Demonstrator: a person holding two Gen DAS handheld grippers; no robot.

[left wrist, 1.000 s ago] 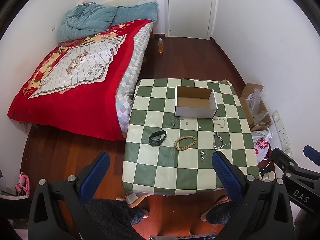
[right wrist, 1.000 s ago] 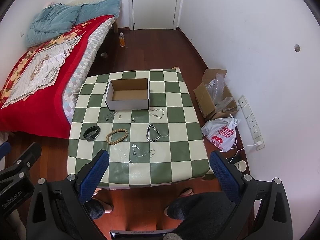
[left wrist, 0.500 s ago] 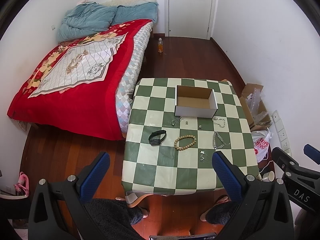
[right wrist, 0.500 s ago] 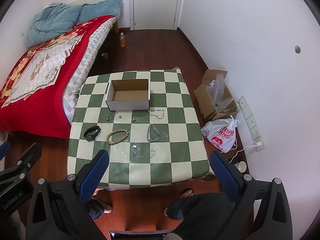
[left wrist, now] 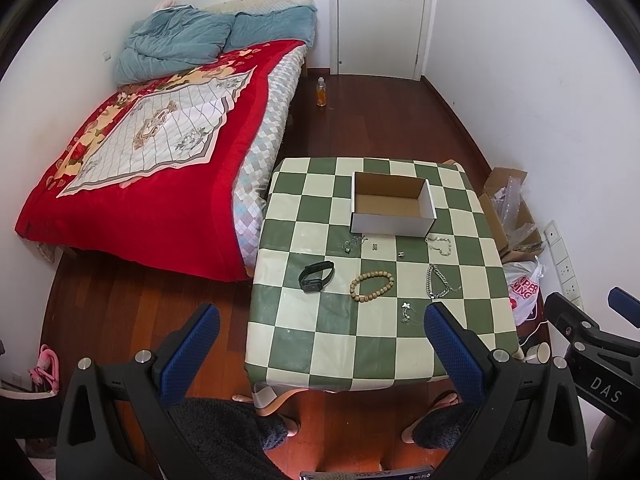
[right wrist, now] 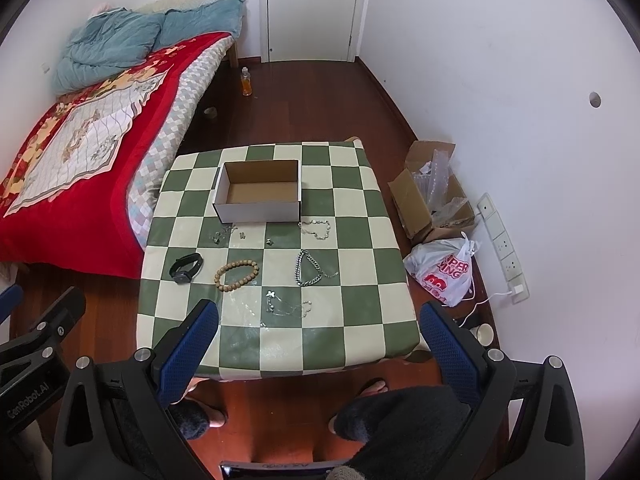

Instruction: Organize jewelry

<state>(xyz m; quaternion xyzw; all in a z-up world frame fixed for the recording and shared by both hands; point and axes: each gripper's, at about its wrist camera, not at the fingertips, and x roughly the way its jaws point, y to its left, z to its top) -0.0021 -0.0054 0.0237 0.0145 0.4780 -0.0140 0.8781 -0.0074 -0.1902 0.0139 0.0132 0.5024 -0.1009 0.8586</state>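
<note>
An open white cardboard box [left wrist: 392,205] [right wrist: 258,196] stands at the far side of a green-and-cream checkered table [left wrist: 360,344] [right wrist: 360,320]. In front of it lie a black wristband [left wrist: 316,276] [right wrist: 186,267], a wooden bead bracelet [left wrist: 371,286] [right wrist: 236,275], a silver chain [left wrist: 438,282] [right wrist: 308,268], a pearl bracelet [left wrist: 440,244] [right wrist: 317,229], a thin necklace [right wrist: 286,306] and small earrings [left wrist: 352,243]. My left gripper [left wrist: 320,328] and right gripper [right wrist: 318,326] are both open and empty, held high above the table's near edge.
A bed with a red blanket [left wrist: 160,160] stands to the left of the table. A bottle [left wrist: 321,92] stands on the wooden floor by the door. A cardboard box [right wrist: 432,196], a plastic bag [right wrist: 444,272] and a power strip [right wrist: 504,248] lie along the right wall.
</note>
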